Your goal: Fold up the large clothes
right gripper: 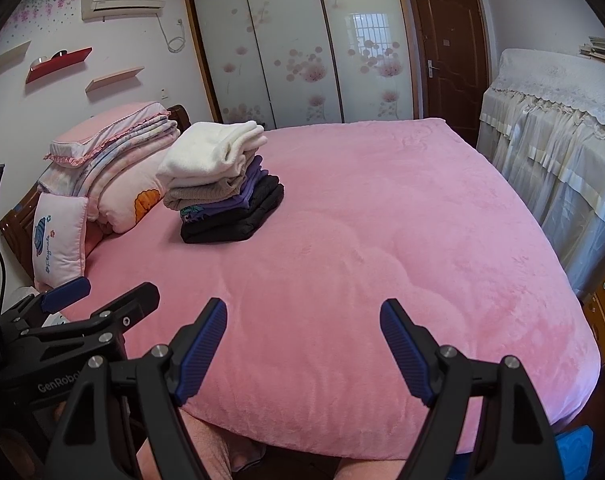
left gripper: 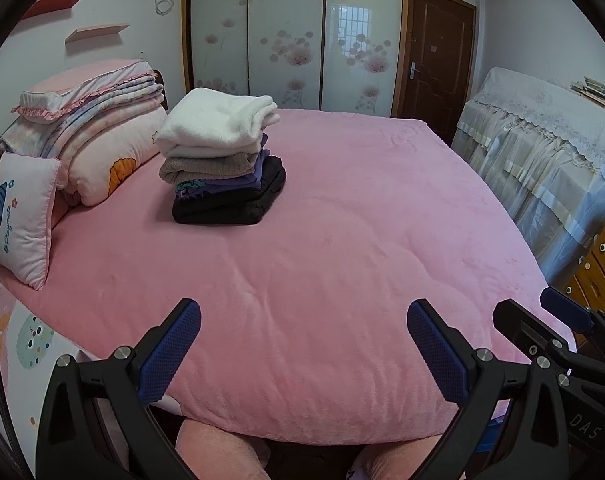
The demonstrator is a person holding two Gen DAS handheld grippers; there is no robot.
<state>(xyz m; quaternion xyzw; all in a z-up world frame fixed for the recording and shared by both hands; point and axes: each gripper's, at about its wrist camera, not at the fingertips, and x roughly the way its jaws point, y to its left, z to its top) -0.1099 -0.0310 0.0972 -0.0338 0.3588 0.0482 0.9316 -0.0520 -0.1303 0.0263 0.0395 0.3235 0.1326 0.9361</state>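
A stack of folded clothes [left gripper: 222,160], white on top, then beige, purple and black, sits on the pink bed [left gripper: 342,240] at the far left; it also shows in the right wrist view [right gripper: 222,184]. My left gripper [left gripper: 302,320] is open and empty above the bed's near edge. My right gripper [right gripper: 302,320] is open and empty beside it. The right gripper shows at the lower right of the left wrist view [left gripper: 542,312]. The left gripper shows at the lower left of the right wrist view [right gripper: 102,296].
Folded quilts and pillows [left gripper: 86,128] lie at the bed's head on the left. A lace-covered piece of furniture [left gripper: 542,140] stands to the right, with wooden drawers [left gripper: 598,272] nearer. A wardrobe [left gripper: 294,32] and a door [left gripper: 438,52] are behind.
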